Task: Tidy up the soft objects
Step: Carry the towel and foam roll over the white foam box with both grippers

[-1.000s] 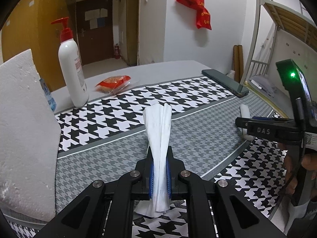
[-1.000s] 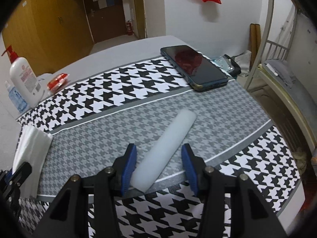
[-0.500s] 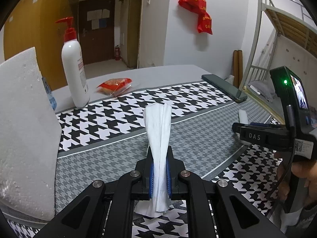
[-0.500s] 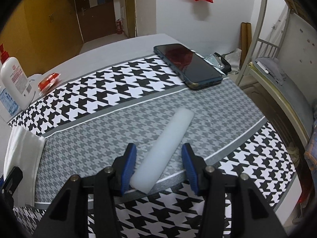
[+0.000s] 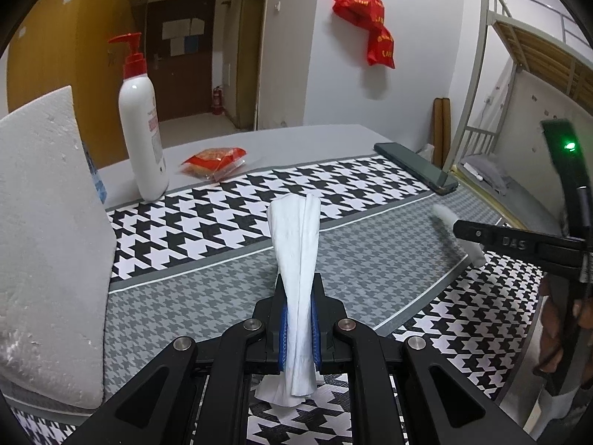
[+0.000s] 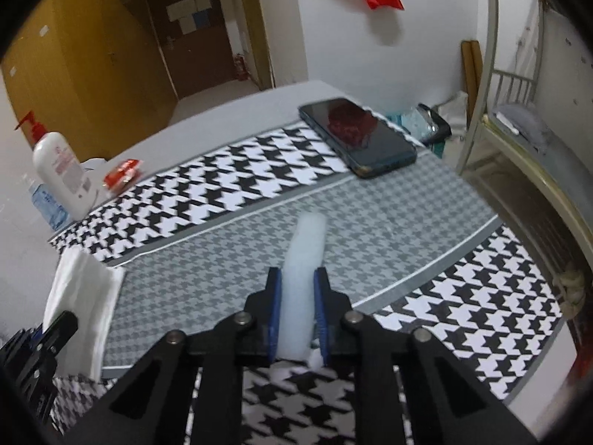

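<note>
White walls, a brown door and a metal bunk bed frame (image 5: 478, 85) surround a table (image 5: 259, 141) covered by a black-and-white houndstooth cloth (image 5: 207, 218) with a gray band across its middle. Over that gray band, the left gripper (image 5: 299, 324) has its blue-padded fingers (image 5: 282, 328) pressed tight on a folded white cloth (image 5: 296, 244), which stands up out of the jaws and fans wider at its top, with a loose end hanging below them. To the right of the white cloth, the right gripper (image 6: 296, 319) pinches the near end of a white foam stick (image 6: 302, 256), fingers (image 6: 273, 315) drawn in against both its sides; the stick points away over the gray band toward a dark phone (image 6: 357, 137) lying at the far right edge of the houndstooth cloth. A large white foam slab (image 5: 48, 244) stands at the left edge of the houndstooth cloth, close beside the left gripper. Behind the cloth's far left corner stands a white pump bottle (image 5: 141, 137) with a red top, and just right of the bottle lies a red snack packet (image 5: 213, 159). Red bags (image 5: 367, 18) hang on the wall above the table's far side.
</note>
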The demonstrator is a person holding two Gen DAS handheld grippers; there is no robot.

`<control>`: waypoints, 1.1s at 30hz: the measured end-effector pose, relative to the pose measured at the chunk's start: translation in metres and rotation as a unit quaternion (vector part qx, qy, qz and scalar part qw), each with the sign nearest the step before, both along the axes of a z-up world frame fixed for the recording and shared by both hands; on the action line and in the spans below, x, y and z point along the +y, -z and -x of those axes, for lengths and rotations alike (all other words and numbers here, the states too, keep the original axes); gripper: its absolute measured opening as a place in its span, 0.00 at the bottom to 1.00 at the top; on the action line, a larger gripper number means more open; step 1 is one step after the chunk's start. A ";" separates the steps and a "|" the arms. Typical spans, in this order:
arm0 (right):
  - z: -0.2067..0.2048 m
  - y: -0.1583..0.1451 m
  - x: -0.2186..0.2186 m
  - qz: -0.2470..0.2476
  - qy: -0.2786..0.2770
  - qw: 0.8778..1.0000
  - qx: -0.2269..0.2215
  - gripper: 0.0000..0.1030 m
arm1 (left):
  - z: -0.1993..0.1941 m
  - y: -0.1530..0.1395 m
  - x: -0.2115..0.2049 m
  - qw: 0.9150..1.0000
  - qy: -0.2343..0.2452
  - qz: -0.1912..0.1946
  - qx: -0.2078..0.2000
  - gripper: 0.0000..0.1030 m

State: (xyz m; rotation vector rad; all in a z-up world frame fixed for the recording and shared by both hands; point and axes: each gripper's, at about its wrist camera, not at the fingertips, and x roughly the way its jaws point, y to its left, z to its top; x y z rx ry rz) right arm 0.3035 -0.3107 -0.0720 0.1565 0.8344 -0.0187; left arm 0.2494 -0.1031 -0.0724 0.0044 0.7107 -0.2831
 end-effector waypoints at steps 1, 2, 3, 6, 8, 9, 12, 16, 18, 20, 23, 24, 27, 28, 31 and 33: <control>0.004 -0.004 0.003 0.002 -0.005 1.000 -0.006 0.20 | 0.000 -0.001 0.001 1.000 -0.001 0.001 -0.001 0.10; 0.006 -0.006 0.006 0.005 -0.009 1.000 -0.011 0.20 | 0.001 -0.001 0.002 1.000 -0.002 0.002 -0.002 0.10; 0.010 -0.009 0.010 0.006 -0.014 1.000 -0.016 0.20 | 0.002 -0.002 0.004 1.000 -0.003 0.002 -0.003 0.10; 0.019 -0.014 0.017 0.004 -0.029 0.999 -0.025 0.20 | 0.005 -0.003 0.006 1.000 -0.003 0.004 -0.006 0.10; 0.023 -0.013 0.022 0.002 -0.038 0.999 -0.028 0.20 | 0.006 -0.004 0.007 1.000 -0.002 0.003 -0.008 0.10; 0.024 -0.012 0.023 0.001 -0.040 0.999 -0.027 0.20 | 0.008 -0.004 0.007 1.000 -0.001 0.003 -0.009 0.10; 0.029 -0.008 0.030 0.002 -0.050 0.998 -0.028 0.20 | 0.010 -0.006 0.005 1.000 0.003 0.004 -0.013 0.10; 0.038 -0.009 0.033 -0.006 -0.053 0.998 -0.034 0.20 | 0.019 -0.013 0.007 0.999 0.010 0.017 -0.029 0.10; 0.043 -0.012 0.036 -0.011 -0.057 0.997 -0.042 0.20 | 0.026 -0.017 0.011 0.999 0.014 0.025 -0.038 0.10; 0.049 -0.015 0.038 -0.014 -0.061 0.997 -0.049 0.20 | 0.031 -0.019 0.016 0.999 0.020 0.034 -0.036 0.10; 0.053 -0.018 0.039 -0.020 -0.063 0.996 -0.057 0.20 | 0.042 -0.023 0.020 0.998 0.026 0.039 -0.042 0.09; 0.055 -0.019 0.039 -0.021 -0.063 0.996 -0.059 0.20 | 0.047 -0.025 0.022 0.998 0.029 0.041 -0.045 0.09; 0.058 -0.022 0.040 -0.024 -0.065 0.996 -0.064 0.20 | 0.058 -0.031 0.026 0.997 0.034 0.044 -0.058 0.09; 0.059 -0.023 0.040 -0.024 -0.065 0.995 -0.066 0.20 | 0.061 -0.033 0.026 0.996 0.037 0.044 -0.061 0.09; 0.063 -0.027 0.042 -0.026 -0.070 0.995 -0.071 0.20 | 0.066 -0.040 0.027 0.996 0.038 0.041 -0.072 0.09; 0.066 -0.029 0.044 -0.024 -0.074 0.994 -0.075 0.20 | 0.070 -0.045 0.028 0.995 0.039 0.040 -0.083 0.09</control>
